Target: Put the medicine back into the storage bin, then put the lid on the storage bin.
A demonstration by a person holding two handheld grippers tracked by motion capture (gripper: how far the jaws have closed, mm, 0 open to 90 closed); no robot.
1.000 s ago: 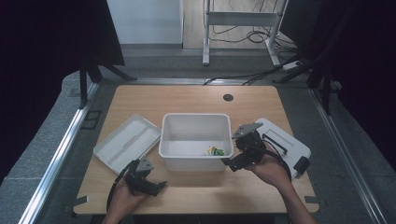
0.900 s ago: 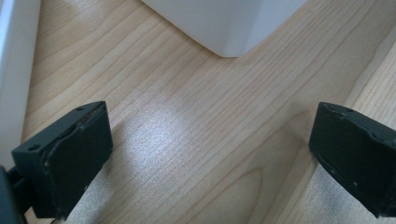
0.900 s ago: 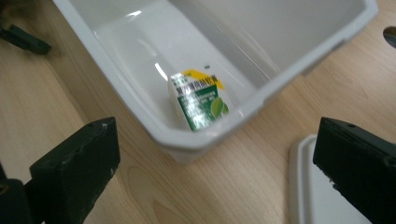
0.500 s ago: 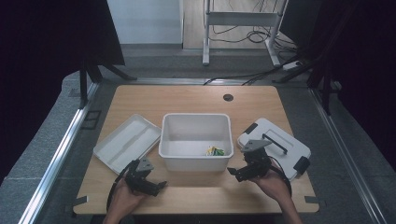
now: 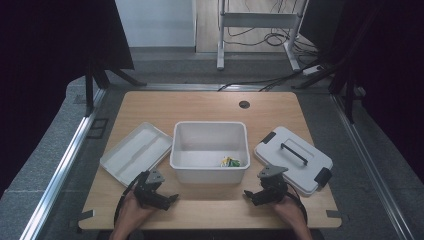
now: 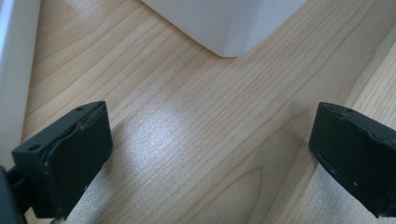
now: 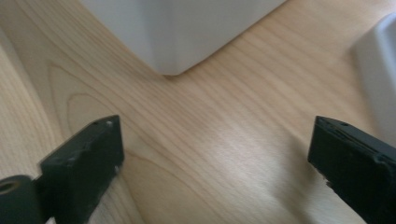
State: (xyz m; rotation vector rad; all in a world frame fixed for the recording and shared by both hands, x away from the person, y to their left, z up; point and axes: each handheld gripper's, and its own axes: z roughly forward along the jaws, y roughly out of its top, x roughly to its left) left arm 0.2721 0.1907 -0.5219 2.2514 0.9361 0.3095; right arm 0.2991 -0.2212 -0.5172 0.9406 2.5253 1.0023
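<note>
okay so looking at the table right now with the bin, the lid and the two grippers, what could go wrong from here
1. The white lid with a black handle lies at the wooden table's right edge; a nudge from the open right gripper beside it could tip it off.
2. The small yellow-green item sits against the white rectangular bin's front wall, awkward for wide jaws.
3. The open left gripper could shove the white flat tray.

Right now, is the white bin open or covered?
Open: the white bin has no cover, its lid lies flat on the table beside it.
</note>
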